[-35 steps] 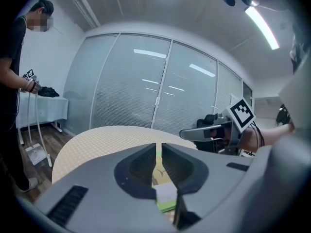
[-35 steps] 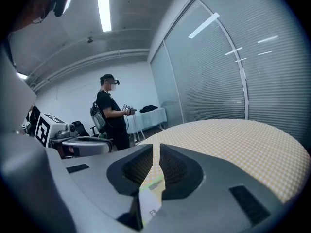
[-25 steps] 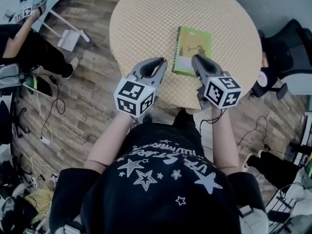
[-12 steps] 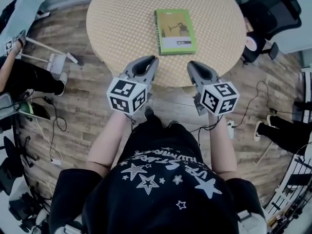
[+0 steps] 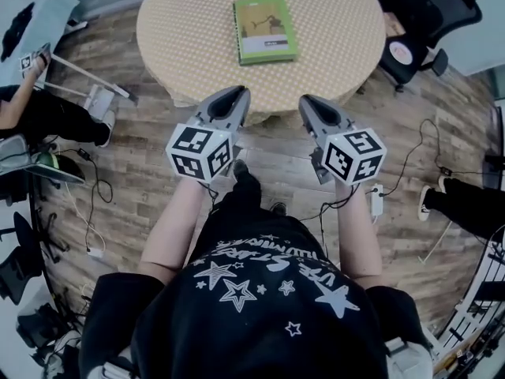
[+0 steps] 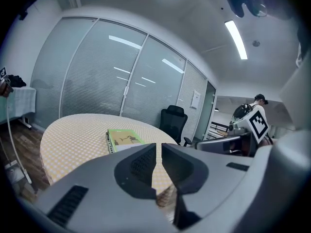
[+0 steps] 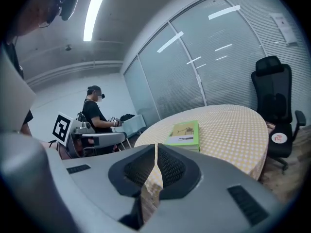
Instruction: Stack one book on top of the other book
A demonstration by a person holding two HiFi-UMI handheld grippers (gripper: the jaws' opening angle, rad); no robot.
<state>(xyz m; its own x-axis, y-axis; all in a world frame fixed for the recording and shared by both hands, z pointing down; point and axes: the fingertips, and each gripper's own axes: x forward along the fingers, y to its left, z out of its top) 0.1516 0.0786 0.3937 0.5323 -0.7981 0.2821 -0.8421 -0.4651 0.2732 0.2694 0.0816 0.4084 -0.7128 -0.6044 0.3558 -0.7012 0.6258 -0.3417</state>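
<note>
— Both hang over the wooden floor [image 5: 150, 176], short of the counter [image 5: 185, 30]: the left tool [image 5: 238, 92] and the right tool [image 5: 306, 101]. How do their jaws stand?
— The left's are drawn together to a thin slit and the right's are clenched tight. Neither grasps anything.
— And the book?
— The green book [image 5: 265, 29] lies flat on the round, checked counter, well apart from both tools. A black office chair [image 5: 426, 10] stands beyond, to the right.
</note>
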